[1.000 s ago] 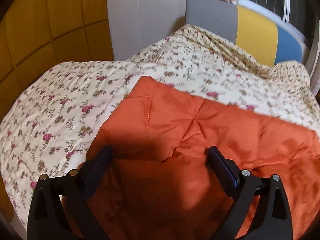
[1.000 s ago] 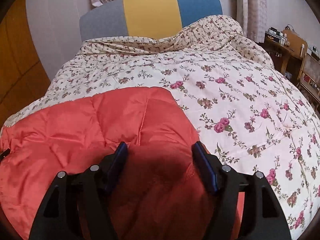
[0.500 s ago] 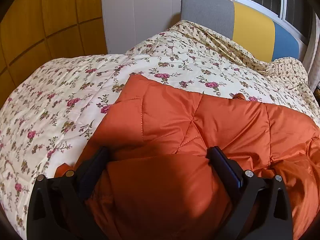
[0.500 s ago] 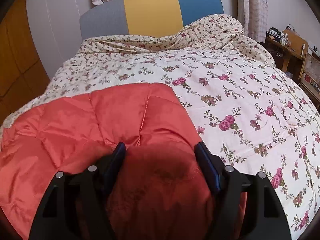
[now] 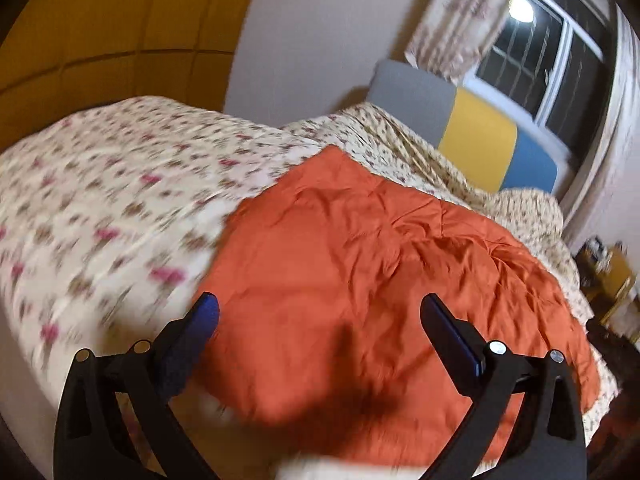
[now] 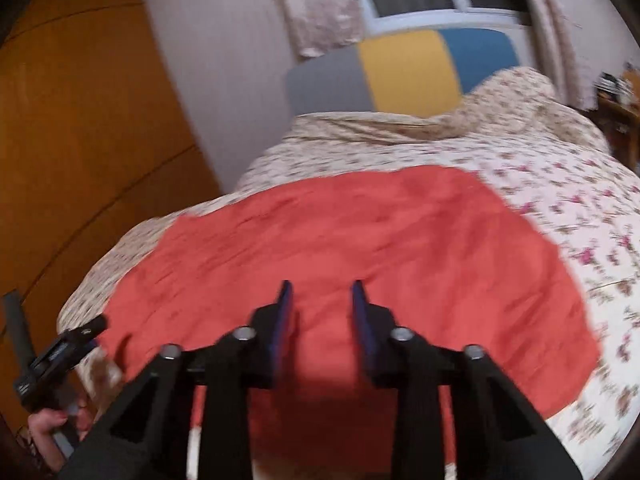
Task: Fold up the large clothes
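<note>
Orange padded garment (image 5: pixel 360 272) flat on floral quilt (image 5: pixel 100 200), left tongs (image 5: pixel 320 312) wide and empty, right tongs (image 6: pixel 319 300) closing, empty

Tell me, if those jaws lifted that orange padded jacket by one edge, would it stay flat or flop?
Probably flop: the orange jacket lies crumpled in soft wrinkles on the floral quilt, so it would likely sag and drape. Its quilted, puffy panels suggest it is light for its bulk. The sheen on its fabric hints that it may be slippery, so a pinch could slide off.

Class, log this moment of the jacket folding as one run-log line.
orange jacket: flat on floral quilt | left claw: open, empty | right claw: closing, empty
</note>
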The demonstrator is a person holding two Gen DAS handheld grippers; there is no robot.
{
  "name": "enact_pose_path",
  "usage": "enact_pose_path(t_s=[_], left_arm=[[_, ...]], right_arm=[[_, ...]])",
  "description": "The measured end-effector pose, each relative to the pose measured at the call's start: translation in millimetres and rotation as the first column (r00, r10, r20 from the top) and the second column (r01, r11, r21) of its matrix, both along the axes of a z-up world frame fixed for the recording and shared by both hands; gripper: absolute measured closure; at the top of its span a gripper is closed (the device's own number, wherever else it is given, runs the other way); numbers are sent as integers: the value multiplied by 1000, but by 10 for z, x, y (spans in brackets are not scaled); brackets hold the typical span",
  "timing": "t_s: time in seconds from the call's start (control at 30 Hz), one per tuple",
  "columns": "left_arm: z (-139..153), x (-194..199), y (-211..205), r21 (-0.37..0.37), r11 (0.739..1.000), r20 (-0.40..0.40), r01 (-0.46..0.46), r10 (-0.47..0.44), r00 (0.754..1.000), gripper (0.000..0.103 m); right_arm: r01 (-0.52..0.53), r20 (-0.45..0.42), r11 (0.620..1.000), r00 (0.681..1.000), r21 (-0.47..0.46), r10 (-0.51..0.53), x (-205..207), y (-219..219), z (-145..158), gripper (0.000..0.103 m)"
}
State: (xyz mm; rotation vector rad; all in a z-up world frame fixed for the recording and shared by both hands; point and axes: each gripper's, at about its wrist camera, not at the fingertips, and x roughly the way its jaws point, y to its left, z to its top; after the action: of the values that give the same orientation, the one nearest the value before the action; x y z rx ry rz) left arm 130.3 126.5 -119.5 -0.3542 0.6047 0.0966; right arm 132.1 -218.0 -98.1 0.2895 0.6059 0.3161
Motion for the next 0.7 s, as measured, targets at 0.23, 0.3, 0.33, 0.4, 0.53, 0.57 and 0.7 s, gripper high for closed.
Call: enact_pose_path(t_s=[0.23, 0.3, 0.33, 0.4, 0.53, 0.57, 0.7], left_arm=[[-297, -365, 179, -159, 985, -94, -69, 55, 994, 14], [-369, -339, 203, -212, 976, -118, -48, 23, 993, 18], [-379, -323, 211, -227, 973, -111, -38, 13, 994, 18], [-395, -265, 180, -261, 965, -93, 7, -32, 995, 18], [-420, -92, 105, -300, 952, -78, 63, -90, 993, 18], [-421, -46, 85, -303, 951, -67, 58, -82, 994, 18], [-432, 62, 107, -345, 938, -44, 36, -54, 998, 18]], right_arm=[[-94, -74, 991, 993, -96, 87, 194, 556, -227, 90], [-98, -105, 988, 991, -117, 85, 270, 630, -370, 91], [-100, -104, 987, 991, -123, 87, 287, 644, -422, 91], [-106, -91, 984, 991, -144, 93, 303, 679, -515, 92], [-112, -99, 986, 990, -124, 100, 305, 649, -581, 92], [-110, -106, 988, 989, -108, 99, 294, 636, -563, 92], [-114, -98, 990, 990, -81, 106, 121, 570, -486, 91]])
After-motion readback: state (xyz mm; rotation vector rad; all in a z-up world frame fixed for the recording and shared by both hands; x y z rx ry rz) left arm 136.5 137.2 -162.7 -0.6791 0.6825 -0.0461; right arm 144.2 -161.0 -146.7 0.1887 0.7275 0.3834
